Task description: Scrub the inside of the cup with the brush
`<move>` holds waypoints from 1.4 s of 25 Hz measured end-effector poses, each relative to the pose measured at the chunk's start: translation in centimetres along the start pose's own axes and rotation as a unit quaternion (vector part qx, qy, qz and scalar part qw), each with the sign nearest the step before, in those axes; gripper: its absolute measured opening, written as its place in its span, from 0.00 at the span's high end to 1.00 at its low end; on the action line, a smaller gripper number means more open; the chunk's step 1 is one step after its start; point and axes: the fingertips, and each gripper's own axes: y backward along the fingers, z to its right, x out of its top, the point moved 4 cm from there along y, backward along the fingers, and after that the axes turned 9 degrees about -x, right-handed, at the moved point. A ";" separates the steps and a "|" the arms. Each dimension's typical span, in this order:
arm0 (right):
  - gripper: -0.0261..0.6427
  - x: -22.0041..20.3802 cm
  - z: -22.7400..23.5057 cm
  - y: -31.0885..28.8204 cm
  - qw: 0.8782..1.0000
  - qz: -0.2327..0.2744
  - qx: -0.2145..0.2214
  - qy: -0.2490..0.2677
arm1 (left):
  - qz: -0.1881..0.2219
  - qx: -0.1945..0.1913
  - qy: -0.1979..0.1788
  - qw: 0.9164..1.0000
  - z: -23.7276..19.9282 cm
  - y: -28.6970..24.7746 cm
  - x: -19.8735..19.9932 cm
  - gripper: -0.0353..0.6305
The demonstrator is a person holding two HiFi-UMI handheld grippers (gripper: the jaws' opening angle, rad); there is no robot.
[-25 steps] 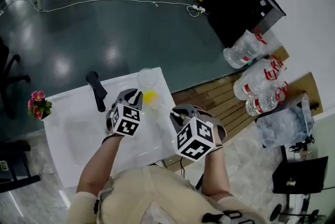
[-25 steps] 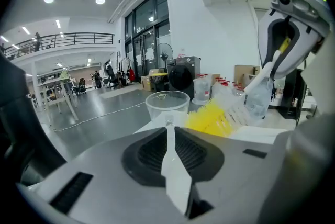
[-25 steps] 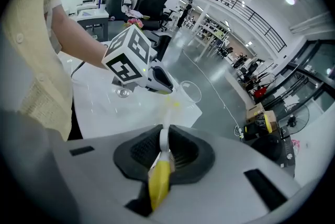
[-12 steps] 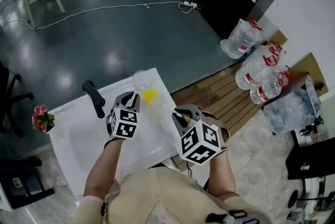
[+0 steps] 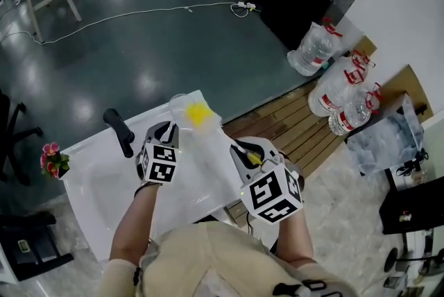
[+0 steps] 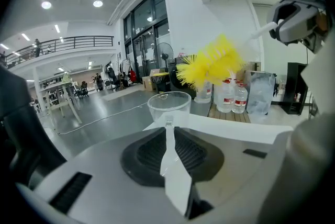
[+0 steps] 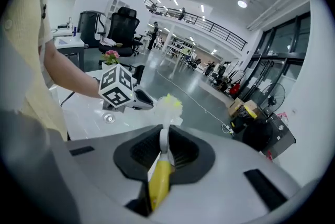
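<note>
while a person stood at a white sink [image 5: 97, 184], each hand held a two-jaw gripper over it. the left gripper [image 5: 173, 128] was closed on the wall of a clear plastic cup [image 5: 179, 105] — the thin side pinched between its jaws, the cup upright with its mouth facing up. the right gripper [image 5: 241, 147] was clamped on the yellow handle of a brush [image 5: 198, 113], whose white stem ran forward to a tuft of yellow bristles. seen from the left gripper view, the bristles hung just above the cup's rim and a little to its right, outside the cup; from the head view they overlapped the cup's mouth. a black tap [image 5: 119, 130] stood at the far left of the sink, small pink flowers [image 5: 50, 157] sat by its left edge, and large water bottles [image 5: 340, 98] were grouped on the floor off to the right.
</note>
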 end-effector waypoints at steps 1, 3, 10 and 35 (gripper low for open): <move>0.89 -0.1 0.1 0.1 1.000 0.002 -0.001 -0.003 | -0.001 0.001 -0.002 1.000 0.1 0.0 0.0 0.88; 0.89 -0.2 0.2 0.1 1.000 0.003 -0.003 -0.007 | -0.002 0.001 -0.006 1.000 0.2 0.1 0.1 0.88; 0.89 0.2 0.0 -0.3 1.000 0.016 -0.001 -0.022 | 0.024 -0.001 -0.011 1.000 0.2 0.9 1.1 0.87; 0.89 -1.2 -0.4 -0.9 0.991 0.064 -0.037 -0.113 | 0.095 -0.020 0.041 0.994 3.0 10.3 5.2 0.88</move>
